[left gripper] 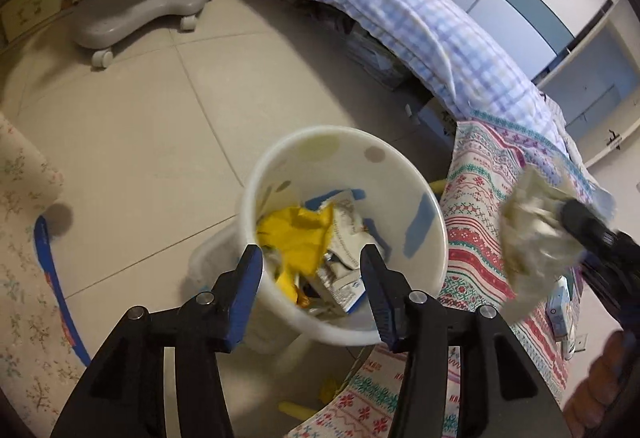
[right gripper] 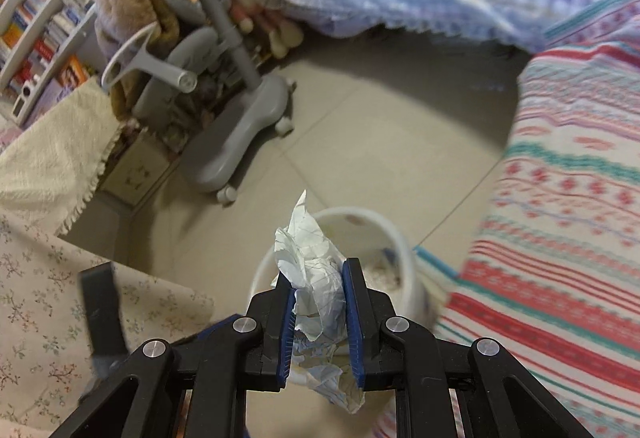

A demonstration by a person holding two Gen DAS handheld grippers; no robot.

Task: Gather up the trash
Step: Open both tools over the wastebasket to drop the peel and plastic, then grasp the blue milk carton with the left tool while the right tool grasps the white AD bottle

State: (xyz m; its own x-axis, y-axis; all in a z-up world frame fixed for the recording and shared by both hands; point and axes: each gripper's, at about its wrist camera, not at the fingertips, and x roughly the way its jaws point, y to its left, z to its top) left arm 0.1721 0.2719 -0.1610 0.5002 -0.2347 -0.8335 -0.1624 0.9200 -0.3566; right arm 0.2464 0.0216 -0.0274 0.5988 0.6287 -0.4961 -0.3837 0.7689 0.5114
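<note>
Two grippers are over the same white bin [left gripper: 344, 234], which stands on the tiled floor [left gripper: 140, 126] betw. a floral cloth [left gripper: 28, 258] and a striped patterned blanket [left gripper: 480, 222]. Left gripper [left gripper: 312, 258] hangs just above the bin's near rim w/ its blue pads [left gripper: 250, 278] spread about halfway apart; nothing is betw. them and they touch nothing. Inside the bin lie a yellow crumpled piece [left gripper: 300, 234] and some printed wrappers [left gripper: 344, 266], piled together. Right gripper [right gripper: 320, 292] has its jaws narrow and pressed on a crumpled paper ball [right gripper: 316, 278], white w/ faint lines; the paper sticks out above the pads and also hangs below them. In the right wrist view this ball is in front of the bin [right gripper: 400, 266], near its rim, still clamped and not yet inside. In the left wrist view the same paper ball [left gripper: 536, 234] shows blurred at the right side, over the blanket, beside the bin and apart from it. Grey wheeled chair base [right gripper: 240, 142] stands further back on the floor, near a bed w/ checked blue bedding [left gripper: 400, 10].
</note>
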